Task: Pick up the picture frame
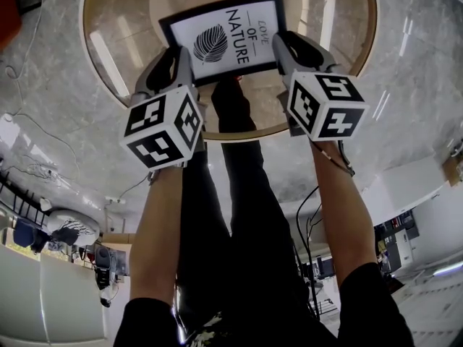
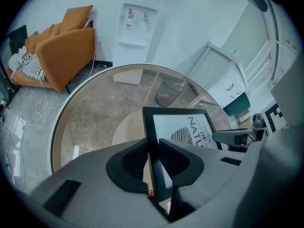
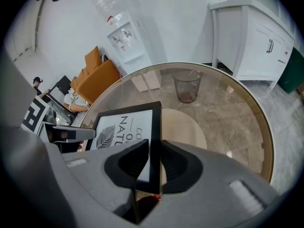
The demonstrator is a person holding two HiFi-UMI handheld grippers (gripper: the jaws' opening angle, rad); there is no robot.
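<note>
Clearly, the black-rimmed rectangular picture frame (image 1: 228,35) with a white print of a leaf and lettering sits above the middle of the round glass-topped desk with a wooden rim (image 1: 119,13), held from both short sides. The left hand-held gripper (image 1: 176,55) has its two dark jaws closed on the frame's left border; in the left gripper view the thin black edge runs straight up between the pads, which press on it from either side. The right hand-held gripper (image 1: 286,43) is clamped the same way on the opposite border, the frame's edge pinched between its pads in the right gripper view. Both point steeply down. Whether the frame's underside touches the glass cannot be told. Through the glass shows a pale round base and the person's dark trousers (image 1: 239,179). Beyond the desk stand an orange upholstered armchair (image 2: 66,46) and a white water dispenser (image 2: 137,18).
</note>
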